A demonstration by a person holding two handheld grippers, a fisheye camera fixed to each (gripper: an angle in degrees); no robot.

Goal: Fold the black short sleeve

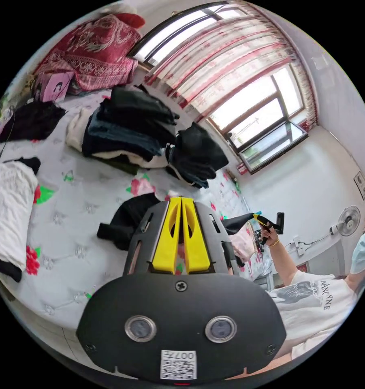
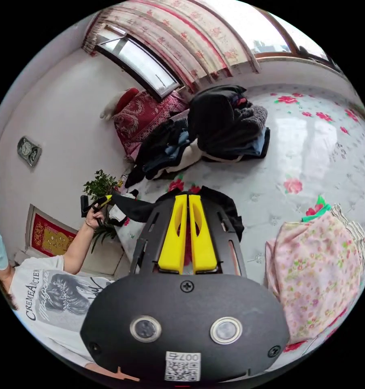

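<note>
The black short sleeve [image 1: 127, 219] was held stretched above the bed [image 1: 75, 227], just beyond both grippers, with no fold yet seen in it; by the look of things the folding had barely begun. The left gripper [image 1: 181, 199] was seen with its yellow jaws drawn together on one edge of the cloth, and the right gripper [image 2: 189, 197] likewise clamped on the garment [image 2: 220, 202]. A heap of dark clothes [image 1: 133, 129] lay farther off on the flowered bed cover, a pink floral garment [image 2: 316, 267] beside the right gripper. Curtained windows [image 1: 251, 109] lit the room; a fan [image 1: 348, 221] stood against the wall.
</note>
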